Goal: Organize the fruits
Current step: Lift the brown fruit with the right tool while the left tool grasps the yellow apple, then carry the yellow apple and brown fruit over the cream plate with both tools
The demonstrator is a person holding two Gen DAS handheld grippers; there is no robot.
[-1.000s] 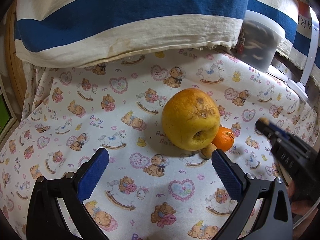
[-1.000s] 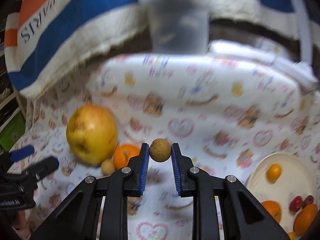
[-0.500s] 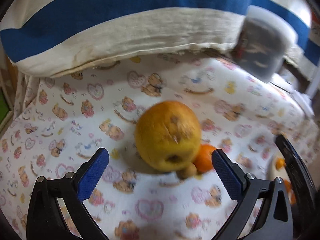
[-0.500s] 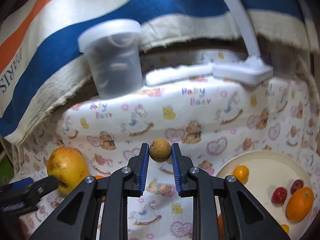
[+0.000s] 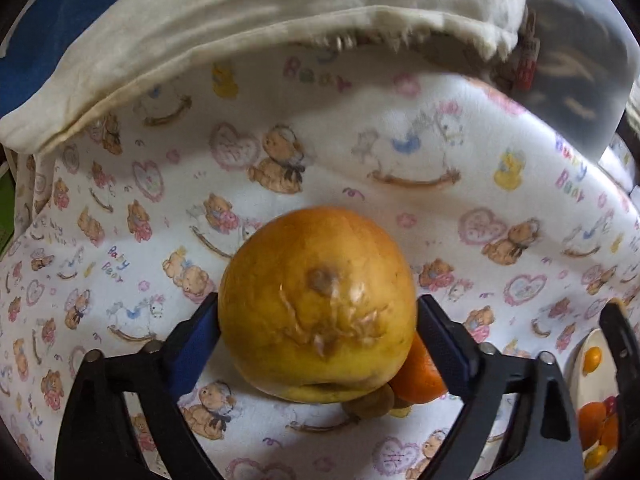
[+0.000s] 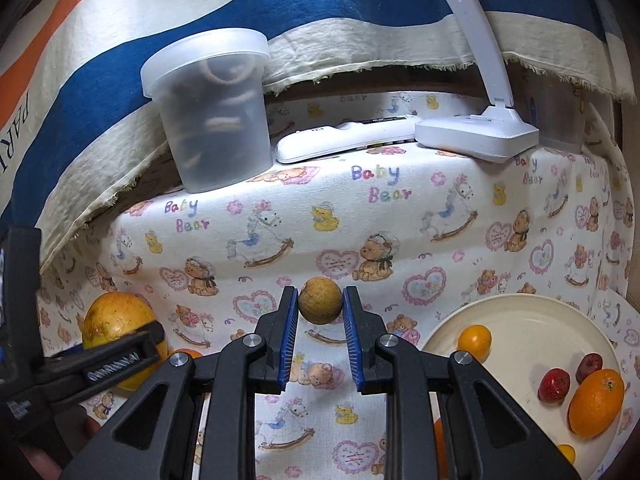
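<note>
Left claw (image 5: 318, 328) straddles the big yellow fruit (image 5: 318, 304), which sits on the teddy-bear cloth (image 5: 360, 152); jaws closing, blue pads level with its flanks, contact not clear. Tucked just behind and to the right of that fruit, by the right jaw: a small orange (image 5: 420, 376) and a little brown fruit (image 5: 370, 402). Right claw (image 6: 320, 320) clamped on a small round brown fruit (image 6: 320, 306), held at the tips, clear of the cloth. To its lower right, a cream plate (image 6: 532, 320) with oranges and two red fruits. Beyond, a frosted tub (image 6: 212, 112).
</note>
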